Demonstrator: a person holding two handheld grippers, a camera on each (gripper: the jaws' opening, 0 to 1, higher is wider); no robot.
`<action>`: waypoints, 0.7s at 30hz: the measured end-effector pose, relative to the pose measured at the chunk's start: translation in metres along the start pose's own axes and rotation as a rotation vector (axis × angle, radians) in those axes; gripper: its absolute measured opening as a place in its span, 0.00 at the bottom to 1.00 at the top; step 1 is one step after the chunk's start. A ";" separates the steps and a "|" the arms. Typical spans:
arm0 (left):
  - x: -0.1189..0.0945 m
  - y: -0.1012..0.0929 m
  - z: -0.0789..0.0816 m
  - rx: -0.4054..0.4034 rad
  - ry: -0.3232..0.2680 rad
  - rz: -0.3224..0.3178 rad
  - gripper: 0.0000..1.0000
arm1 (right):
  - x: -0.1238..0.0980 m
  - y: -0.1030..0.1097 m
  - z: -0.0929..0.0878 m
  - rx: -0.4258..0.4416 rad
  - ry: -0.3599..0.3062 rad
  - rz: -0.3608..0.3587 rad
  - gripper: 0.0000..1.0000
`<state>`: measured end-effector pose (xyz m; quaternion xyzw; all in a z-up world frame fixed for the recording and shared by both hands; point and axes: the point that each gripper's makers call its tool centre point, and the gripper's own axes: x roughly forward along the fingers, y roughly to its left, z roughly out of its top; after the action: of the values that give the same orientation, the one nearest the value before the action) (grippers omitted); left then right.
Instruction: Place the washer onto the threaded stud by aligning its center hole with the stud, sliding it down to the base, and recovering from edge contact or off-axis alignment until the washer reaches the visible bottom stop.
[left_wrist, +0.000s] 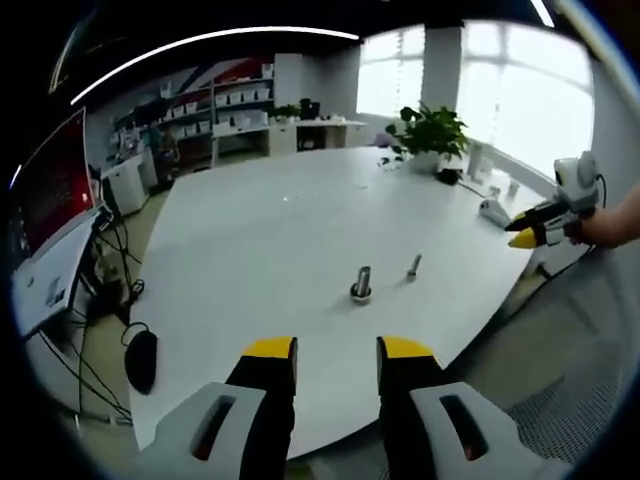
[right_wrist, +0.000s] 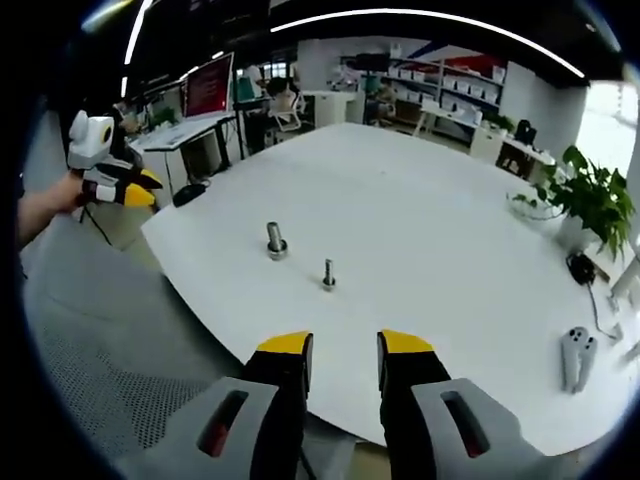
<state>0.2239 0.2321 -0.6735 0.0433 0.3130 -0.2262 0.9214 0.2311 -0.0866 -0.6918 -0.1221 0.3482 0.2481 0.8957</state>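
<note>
Smooth matt white surface (left_wrist: 250, 230); near its edge, two shiny metal studs (left_wrist: 361, 283) (left_wrist: 414, 265); fingers (left_wrist: 268, 385) black plastic, yellow-tipped

Threaded stud (right_wrist: 328, 274) upright on table; thicker, washer-based stud (right_wrist: 276, 241) beside it.

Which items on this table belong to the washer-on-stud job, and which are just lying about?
Job:
larger stud with a wide base
smaller stud beside it
left claw, open
right claw, open

Lying about:
potted plant
white controller
red monitor

Office, white meeting table (left_wrist: 260, 230), shelving (left_wrist: 235, 105), desk monitor (right_wrist: 208, 85)
</note>
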 end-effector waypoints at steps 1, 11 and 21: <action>0.000 0.000 0.000 -0.002 -0.002 0.001 0.30 | 0.000 0.000 0.000 0.000 0.000 0.000 0.28; 0.002 -0.003 -0.009 0.018 0.041 -0.009 0.30 | -0.007 -0.008 0.003 0.047 -0.030 -0.035 0.28; 0.003 -0.009 -0.011 -0.004 0.044 -0.050 0.29 | -0.013 -0.011 0.013 0.088 -0.106 -0.048 0.27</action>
<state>0.2162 0.2250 -0.6835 0.0387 0.3348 -0.2476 0.9084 0.2360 -0.0954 -0.6728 -0.0777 0.3076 0.2173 0.9231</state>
